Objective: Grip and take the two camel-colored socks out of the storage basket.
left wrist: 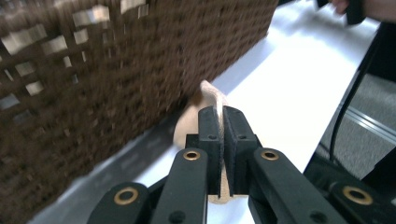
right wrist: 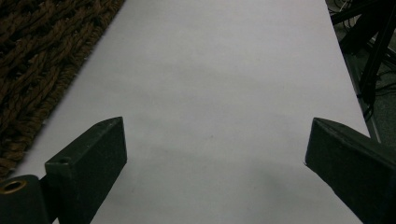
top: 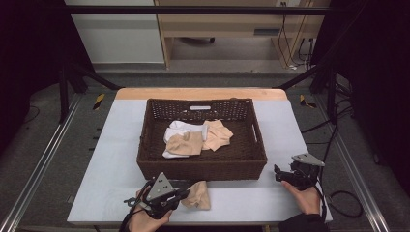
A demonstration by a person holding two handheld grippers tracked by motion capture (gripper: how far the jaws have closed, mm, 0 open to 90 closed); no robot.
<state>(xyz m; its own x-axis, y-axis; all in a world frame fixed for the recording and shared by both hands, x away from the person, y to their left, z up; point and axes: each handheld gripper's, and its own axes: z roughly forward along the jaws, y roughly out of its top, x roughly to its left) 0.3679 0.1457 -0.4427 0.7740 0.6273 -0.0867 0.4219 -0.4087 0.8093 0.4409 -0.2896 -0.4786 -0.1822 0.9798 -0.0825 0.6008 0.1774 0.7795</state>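
A beige cloth (top: 199, 195) lies on the white table (top: 241, 195) just in front of the brown wicker basket (top: 200, 166). My left gripper (top: 183, 193) is low at the table's front edge, shut on that cloth. In the left gripper view the jaws (left wrist: 219, 114) pinch a thin fold of the beige cloth (left wrist: 208, 93) beside the basket wall (left wrist: 116, 70). My right gripper (top: 279, 173) rests at the basket's front right corner. Its jaws (right wrist: 215, 140) stand wide open over bare table (right wrist: 224, 70).
Inside the basket lie a white cloth (top: 176, 129) and two beige cloths (top: 186, 144) (top: 217, 134). The basket edge (right wrist: 37, 60) runs along the left of the right gripper view. Dark frame bars and cables surround the table.
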